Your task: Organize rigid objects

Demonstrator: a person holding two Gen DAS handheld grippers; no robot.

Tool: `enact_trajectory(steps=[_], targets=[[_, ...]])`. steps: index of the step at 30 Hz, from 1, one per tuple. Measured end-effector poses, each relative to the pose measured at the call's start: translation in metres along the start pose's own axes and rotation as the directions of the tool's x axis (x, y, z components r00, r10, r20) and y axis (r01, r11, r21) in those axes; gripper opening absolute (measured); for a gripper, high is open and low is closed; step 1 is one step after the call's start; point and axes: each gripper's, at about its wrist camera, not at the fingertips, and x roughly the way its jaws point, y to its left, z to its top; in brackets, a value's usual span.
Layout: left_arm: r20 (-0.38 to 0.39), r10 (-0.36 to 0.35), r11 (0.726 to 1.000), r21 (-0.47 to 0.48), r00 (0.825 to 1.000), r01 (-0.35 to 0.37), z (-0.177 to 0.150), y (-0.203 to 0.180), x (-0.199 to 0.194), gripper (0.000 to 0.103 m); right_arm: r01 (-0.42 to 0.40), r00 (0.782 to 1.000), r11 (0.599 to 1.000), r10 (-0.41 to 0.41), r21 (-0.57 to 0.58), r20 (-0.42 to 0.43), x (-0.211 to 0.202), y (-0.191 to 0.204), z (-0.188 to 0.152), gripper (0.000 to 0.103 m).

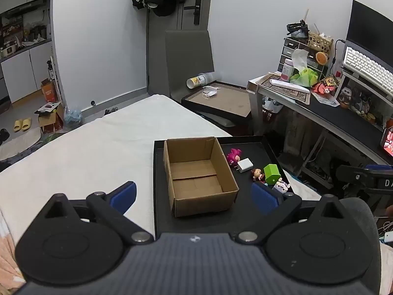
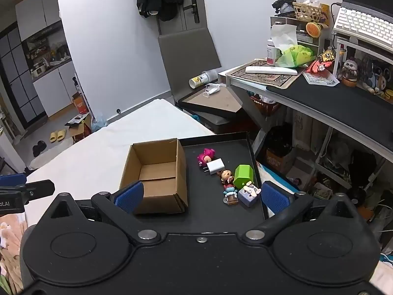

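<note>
Hovering wide open and empty, both grippers face the tray (image 2: pixel 255 172); toys (image 2: pixel 243 172) along its right edge lie nearer the right gripper (image 2: pixel 202 195), the left gripper (image 1: pixel 194 196) nearer the box (image 1: pixel 196 172)

Brown cardboard box (image 2: pixel 157 172), black tray (image 2: pixel 216 211); white charger (image 2: pixel 215 166) — green block (image 2: pixel 242 173), pink figure (image 2: pixel 205 156)

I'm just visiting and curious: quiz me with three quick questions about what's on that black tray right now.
1. True or false: the cardboard box is empty.
2. Which lies nearest the pink figure: A) white charger B) green block C) purple cube?
3. Fill in: both grippers' fingers are ____.

Key: 1 true; 2 A; 3 open. The left gripper and right gripper hold nothing above the black tray.
</note>
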Motion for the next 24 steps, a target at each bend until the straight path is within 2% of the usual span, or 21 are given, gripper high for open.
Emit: enact_trajectory(steps=[7, 24], targets=[[0.0, -0.023, 1.0, -0.007, 1.0, 0.023, -0.0015, -0.0023, -0.0026, 0.099, 0.003, 1.0, 1.0, -0.003, -0.003, -0.001, -0.0013, -0.0021, -0.0021, 0.103], [-0.003, -0.025, 1.0, 0.007, 1.0, 0.025, -0.0034, -0.0015, -0.0026, 0.099, 0.012, 1.0, 1.0, -0.012, -0.014, -0.005, -0.0036, 0.0011, -0.0024, 0.103]])
